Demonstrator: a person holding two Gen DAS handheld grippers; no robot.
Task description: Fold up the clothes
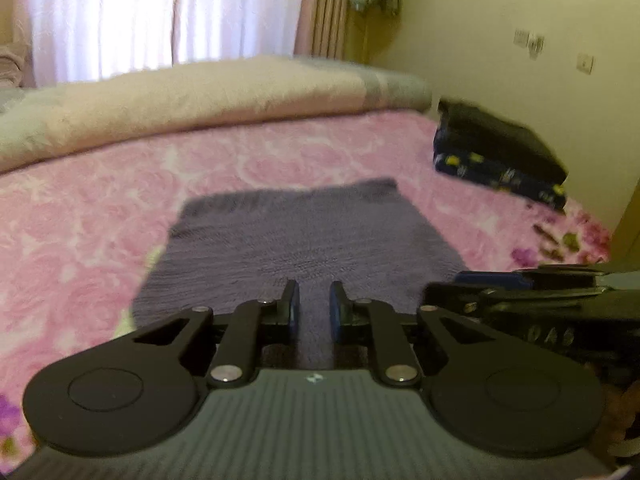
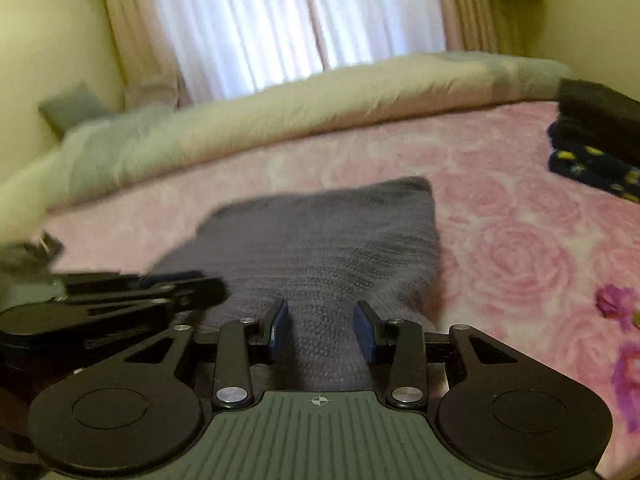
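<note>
A grey-purple knitted garment (image 1: 304, 232) (image 2: 328, 240), folded to a rectangle, lies on the pink rose-patterned blanket (image 1: 80, 220) (image 2: 520, 240). My left gripper (image 1: 315, 308) is at its near edge, jaws close together, with the knit filling the narrow gap between the blue pads. My right gripper (image 2: 320, 328) holds the same near edge further right; its jaws stand wider, and the cloth bulges up between them. Each gripper shows side-on in the other's view: the right gripper (image 1: 500, 292), and the left gripper (image 2: 160, 292). Both views are blurred.
A stack of dark folded clothes (image 1: 500, 152) (image 2: 596, 136) sits at the far right of the bed by the wall. A rolled cream and grey duvet (image 1: 200, 100) (image 2: 280, 120) runs along the far side, below the white curtain (image 1: 160, 12).
</note>
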